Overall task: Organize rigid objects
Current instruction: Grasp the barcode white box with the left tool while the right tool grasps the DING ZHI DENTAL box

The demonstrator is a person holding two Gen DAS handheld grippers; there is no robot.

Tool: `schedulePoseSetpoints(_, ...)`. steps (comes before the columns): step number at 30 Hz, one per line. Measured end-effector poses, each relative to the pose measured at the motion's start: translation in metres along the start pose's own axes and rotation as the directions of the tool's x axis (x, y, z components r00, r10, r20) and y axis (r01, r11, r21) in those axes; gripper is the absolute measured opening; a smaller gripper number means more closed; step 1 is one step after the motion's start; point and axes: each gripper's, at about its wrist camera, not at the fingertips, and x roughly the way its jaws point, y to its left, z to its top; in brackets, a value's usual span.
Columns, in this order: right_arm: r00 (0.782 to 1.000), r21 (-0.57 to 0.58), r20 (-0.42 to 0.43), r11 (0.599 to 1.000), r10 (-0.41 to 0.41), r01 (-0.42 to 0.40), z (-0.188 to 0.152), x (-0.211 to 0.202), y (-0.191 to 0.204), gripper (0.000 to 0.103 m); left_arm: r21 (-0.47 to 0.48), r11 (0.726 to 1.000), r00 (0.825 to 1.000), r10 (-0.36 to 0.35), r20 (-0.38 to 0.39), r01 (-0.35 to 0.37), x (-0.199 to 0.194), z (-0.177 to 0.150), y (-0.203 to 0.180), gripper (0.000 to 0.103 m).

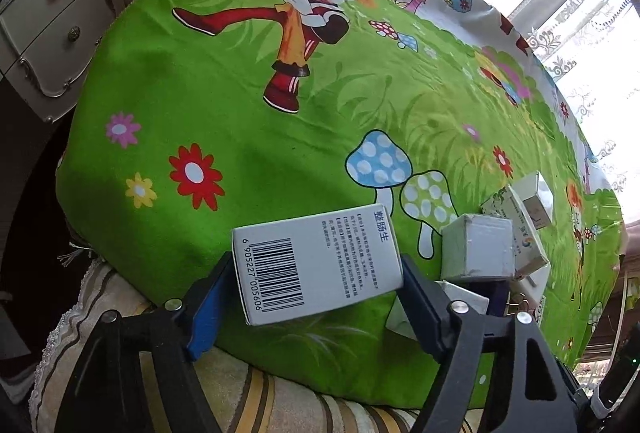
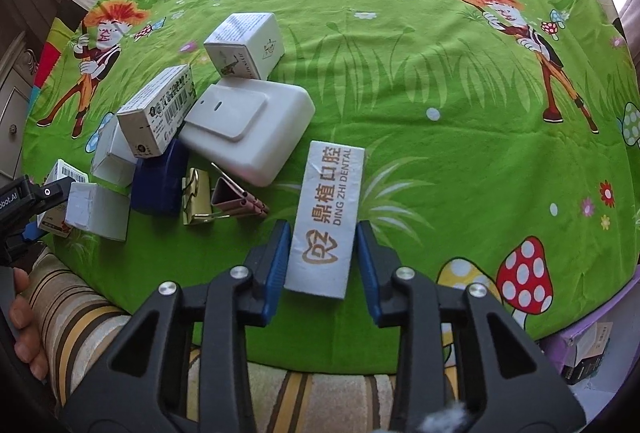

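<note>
Left tongs [image 1: 316, 297] pinch a light, crushable barcoded medicine carton [image 1: 318, 269] across its ends, while right tongs [image 2: 322, 265] straddle a stiff dental-branded box [image 2: 326, 217], pads apparently not yet pressing.

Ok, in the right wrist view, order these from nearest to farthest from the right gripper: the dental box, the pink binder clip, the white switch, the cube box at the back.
1. Dental box, between the right gripper's fingers.
2. Pink binder clip, just left of it.
3. White switch, behind the clip.
4. Cube box, farthest, upper left.
</note>
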Motion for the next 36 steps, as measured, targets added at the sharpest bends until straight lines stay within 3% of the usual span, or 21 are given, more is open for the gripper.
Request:
schedulePoseSetpoints(15, 0.991, 0.046, 0.129, 0.998, 0.037, -0.044, -0.009, -0.033, -0.012, 0.035, 0.025, 0.999, 0.992, -0.037, 0.119, 0.034, -0.028, -0.007, -0.003, 0.077)
schedulePoseSetpoints(23, 0.979, 0.063, 0.202, 0.997, 0.035, -0.048, -0.015, -0.055, -0.018, 0.035, 0.096, 0.993, 0.967, -0.094, 0.236, 0.073, -0.059, -0.016, -0.017, 0.077)
schedulePoseSetpoints(36, 0.95, 0.072, 0.31, 0.997, -0.028, 0.006, -0.039, -0.103, -0.029, 0.035, 0.257, 0.962, 0.954, -0.16, 0.253, 0.093, -0.092, -0.056, -0.061, 0.077)
